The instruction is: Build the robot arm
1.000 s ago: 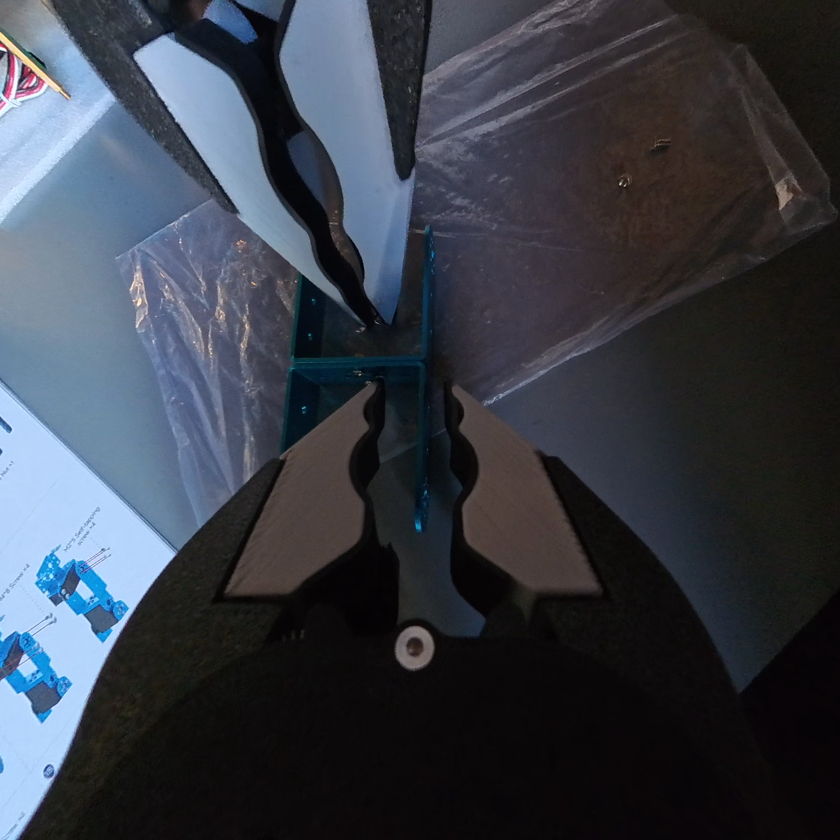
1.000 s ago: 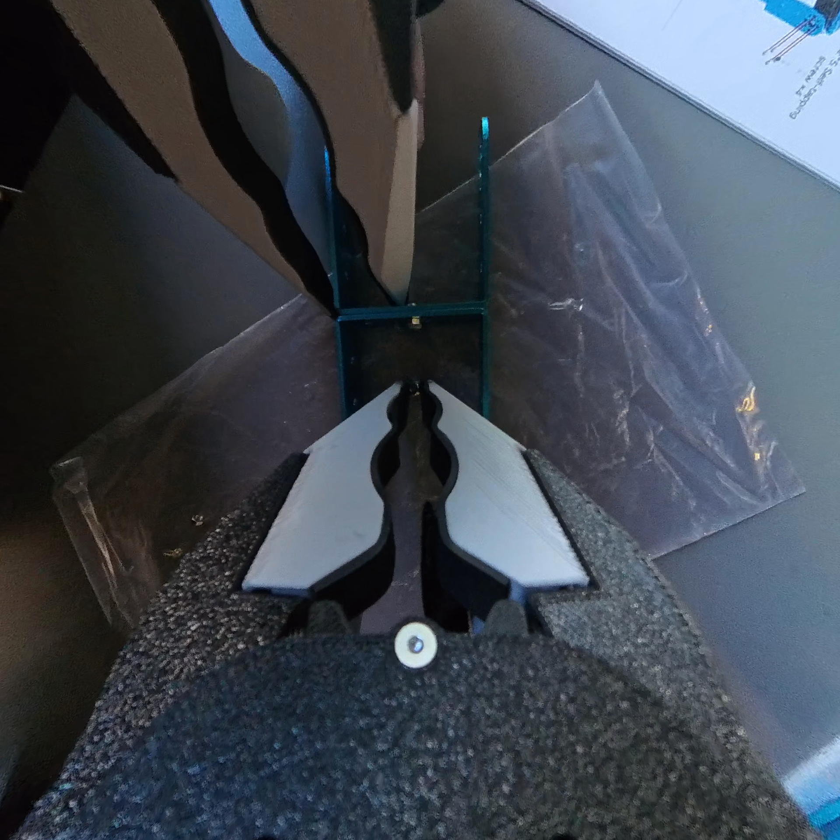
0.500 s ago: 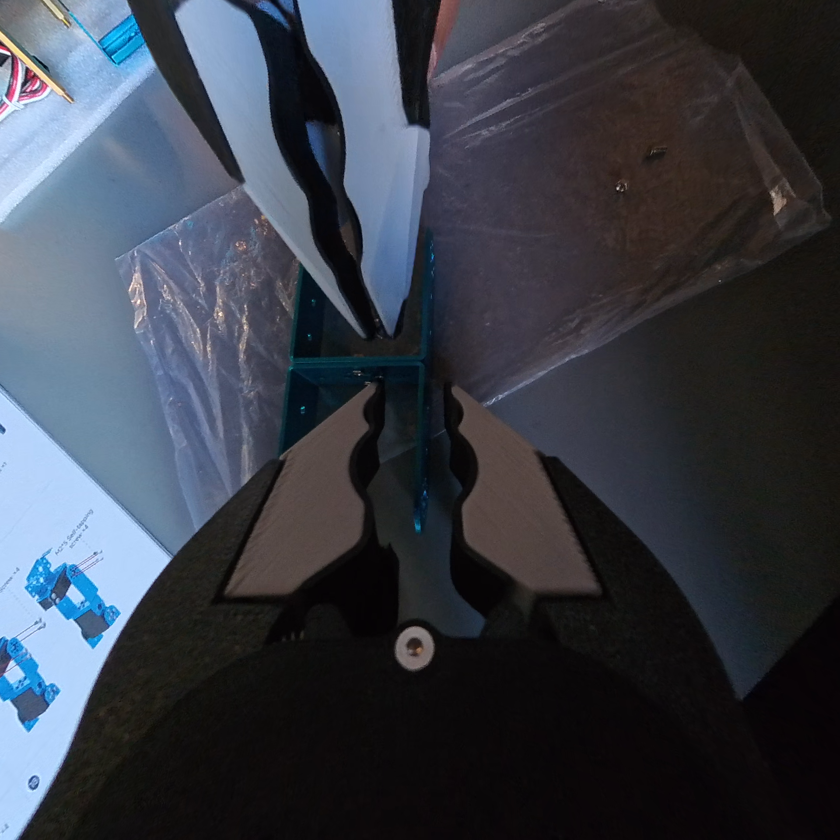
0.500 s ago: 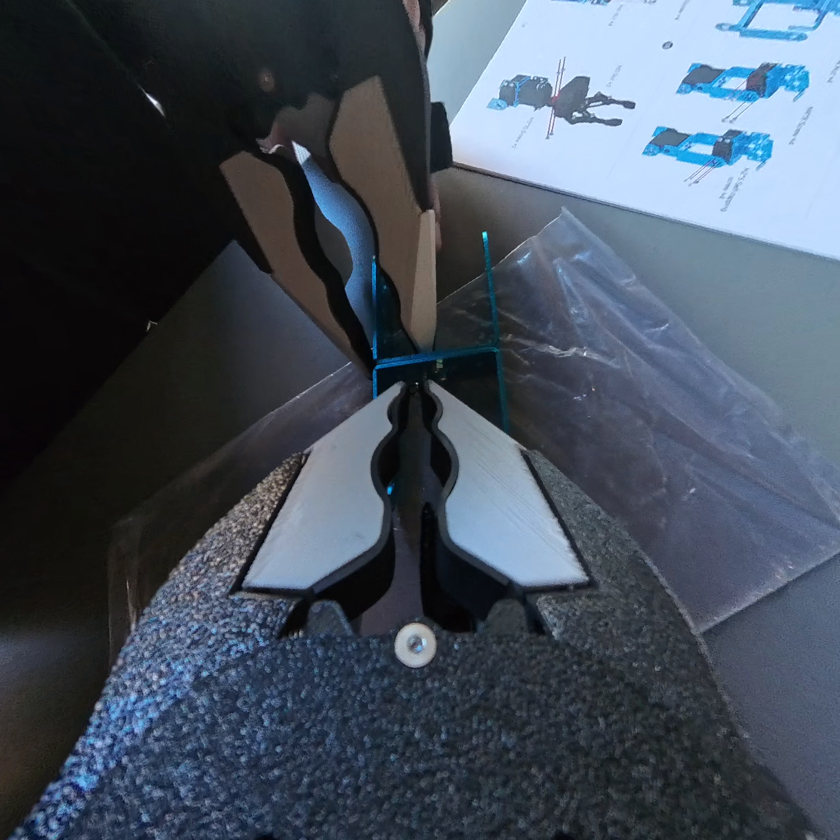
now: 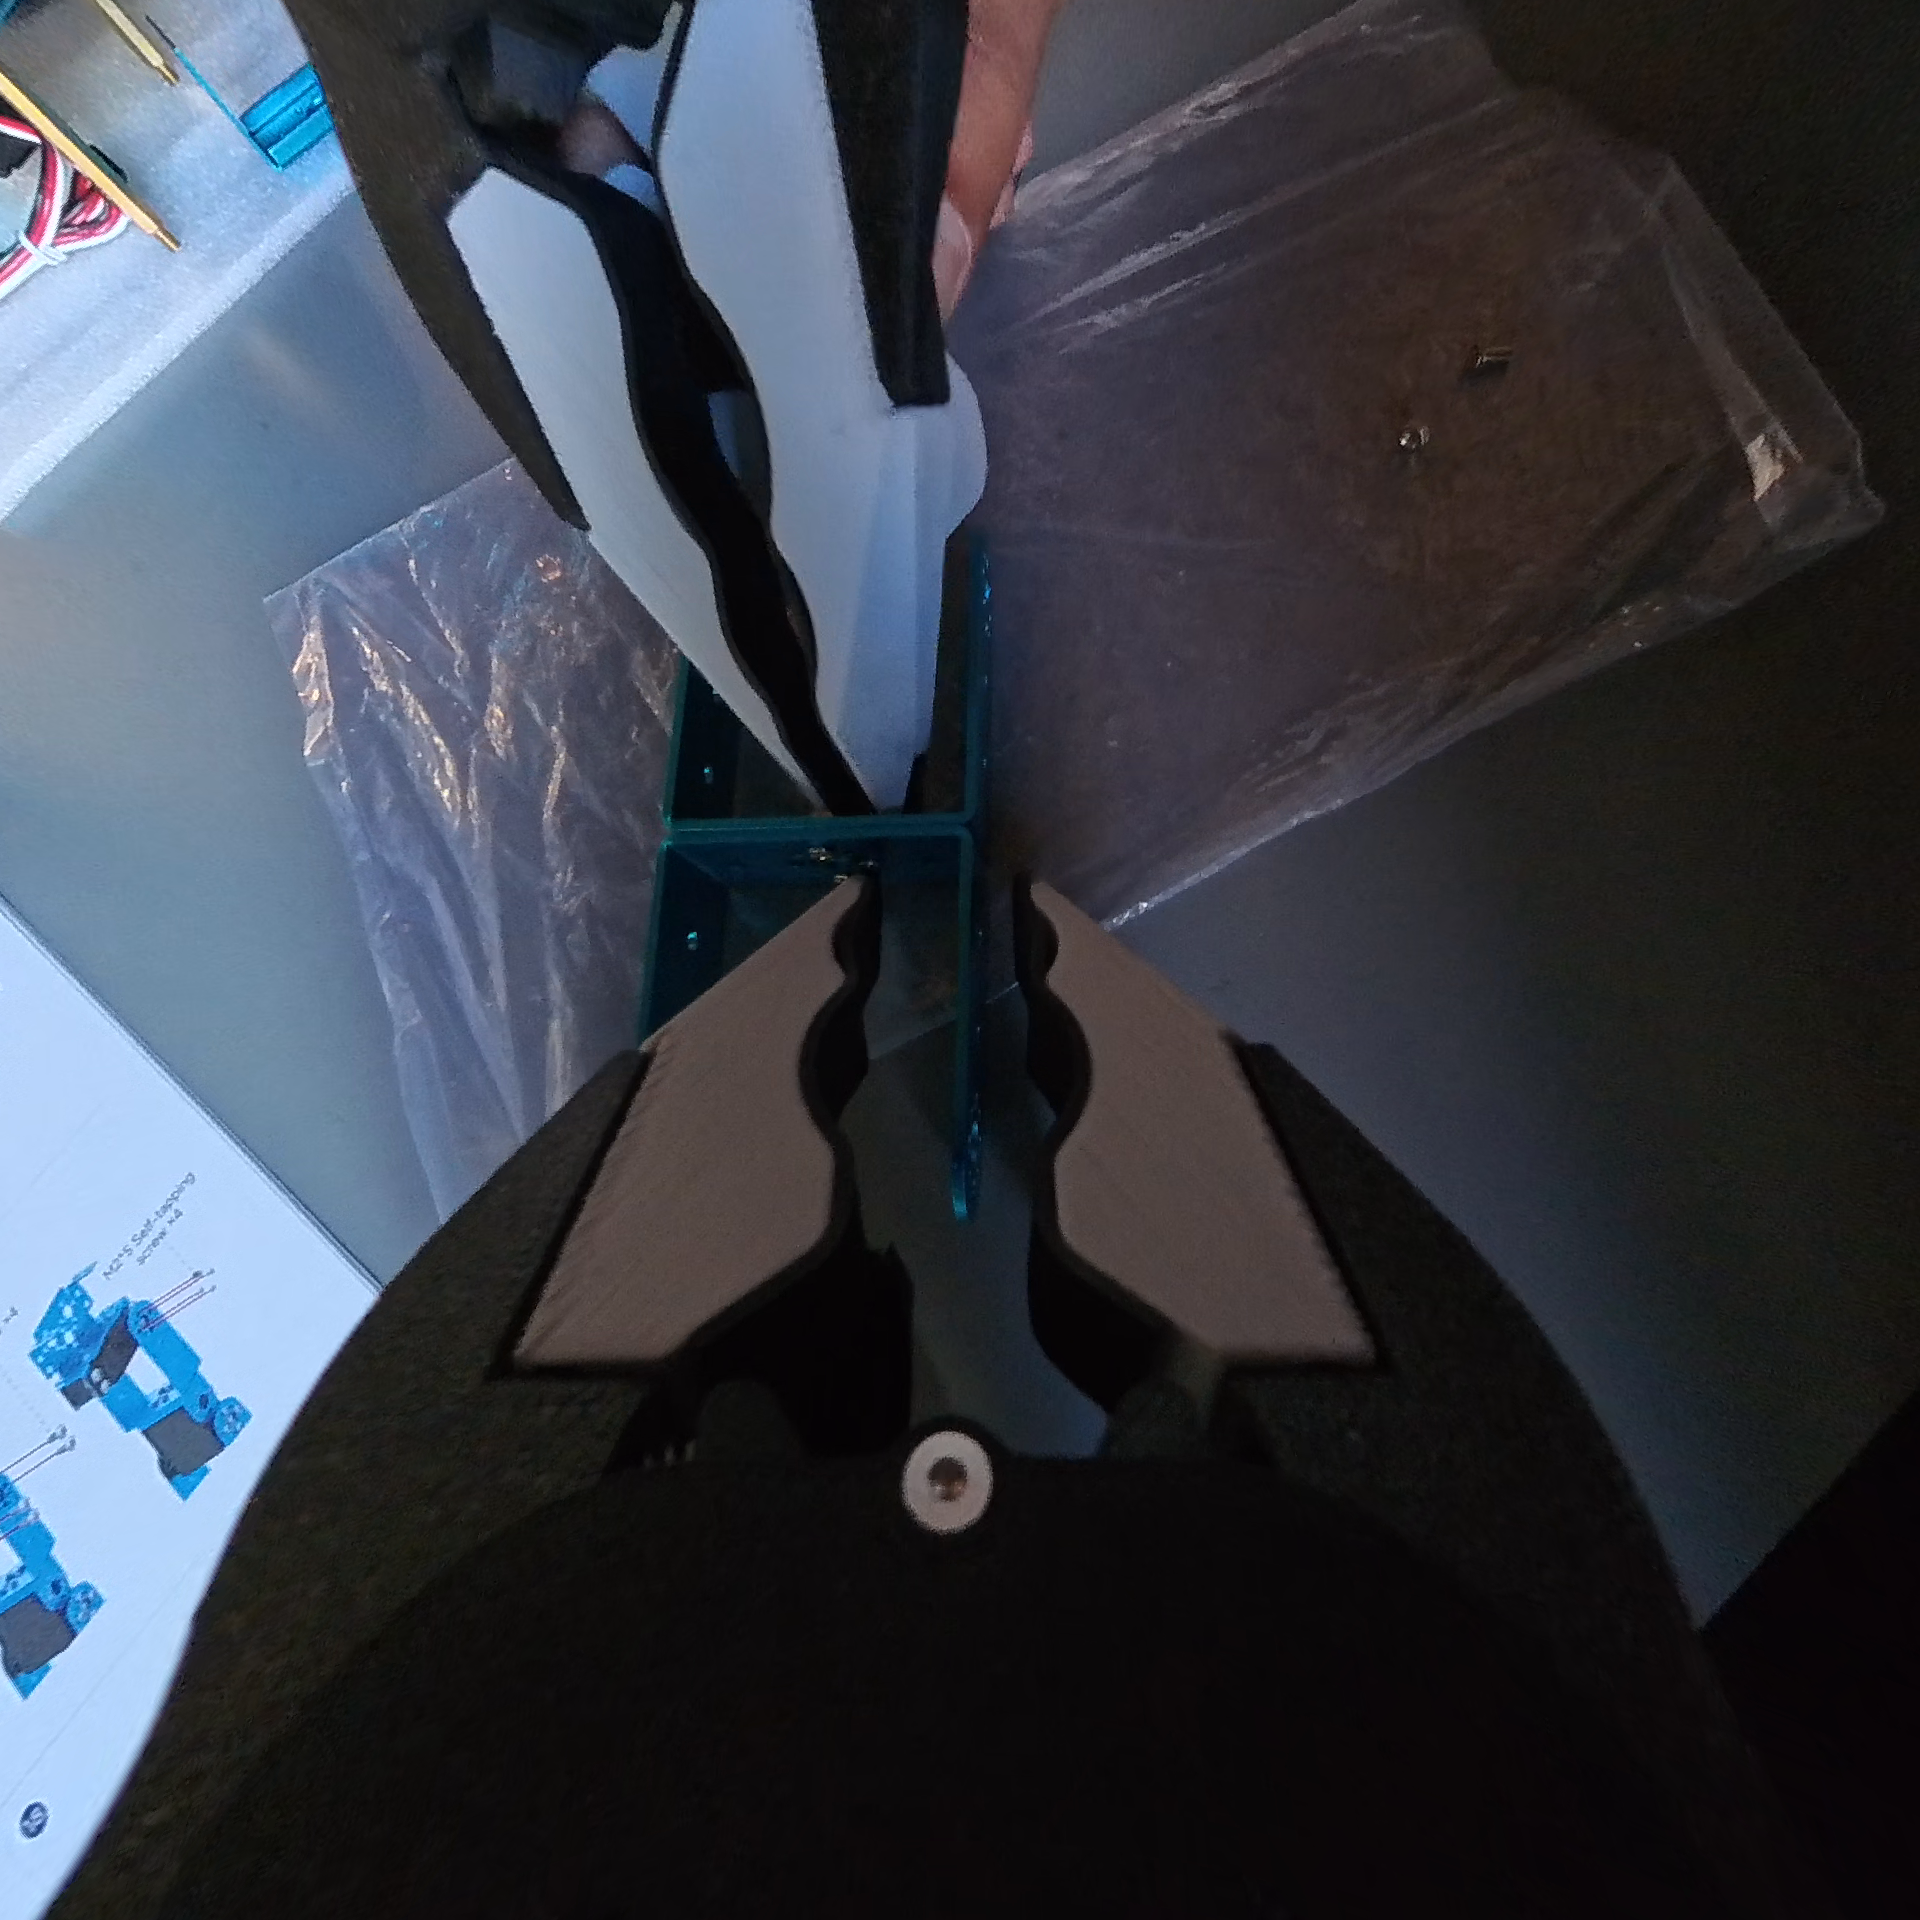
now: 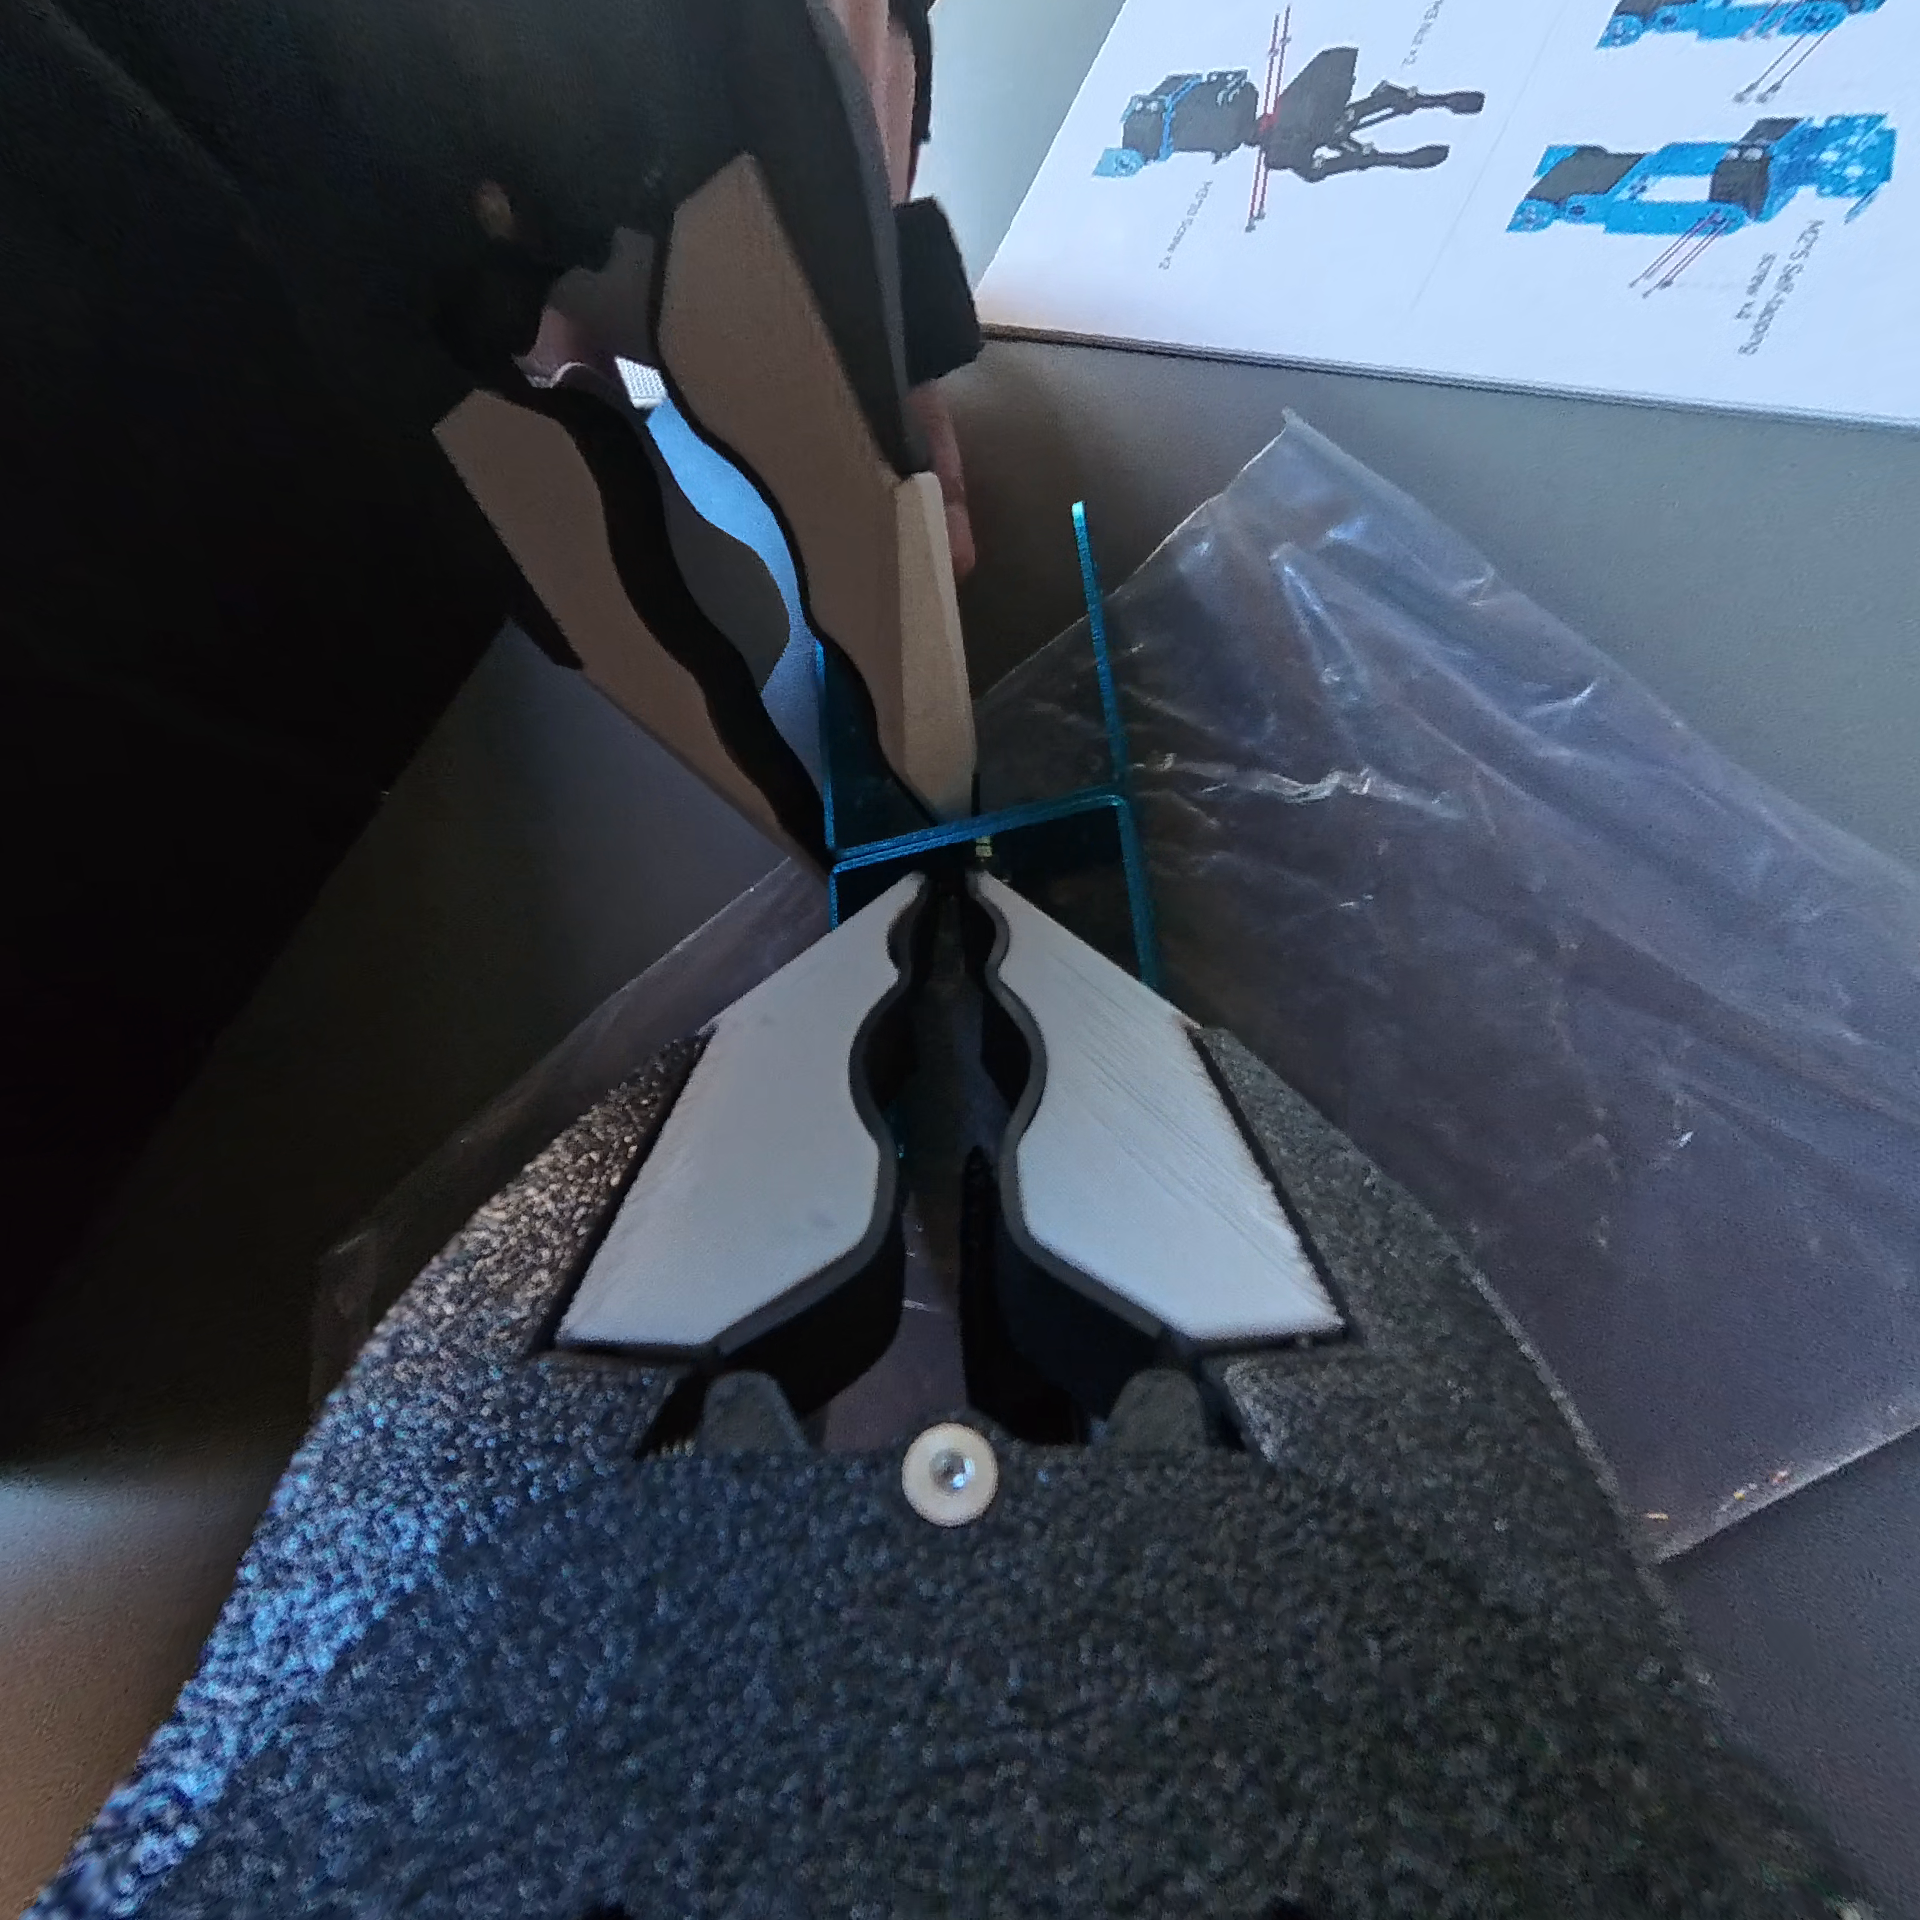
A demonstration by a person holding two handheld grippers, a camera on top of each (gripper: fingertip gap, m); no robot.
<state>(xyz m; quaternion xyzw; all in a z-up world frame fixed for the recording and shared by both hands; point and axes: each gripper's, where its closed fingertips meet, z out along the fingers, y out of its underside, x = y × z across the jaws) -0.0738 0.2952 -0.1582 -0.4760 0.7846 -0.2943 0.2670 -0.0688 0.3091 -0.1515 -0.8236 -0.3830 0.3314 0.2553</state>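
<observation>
Two teal metal U-brackets stand back to back in an H shape on a plastic bag. My left gripper is open, and the near bracket's right flange stands between its fingers without touching them. My right gripper is shut to a narrow slit. Its tips press against the joined webs from the far side, beside a small brass fastener. I cannot see anything between its tips. The right gripper comes down from the top in the left wrist view. The left gripper faces it in the right wrist view.
A clear plastic bag with a few small screws lies behind the brackets. Another bag lies to the left. A printed instruction sheet lies at the lower left and shows again in the right wrist view. A tray with wires sits at the top left.
The right gripper has tipped back and drawn away a little, with its tips still at the webs. More of the instruction sheet now shows in its view. The left gripper and the brackets have stayed put.
</observation>
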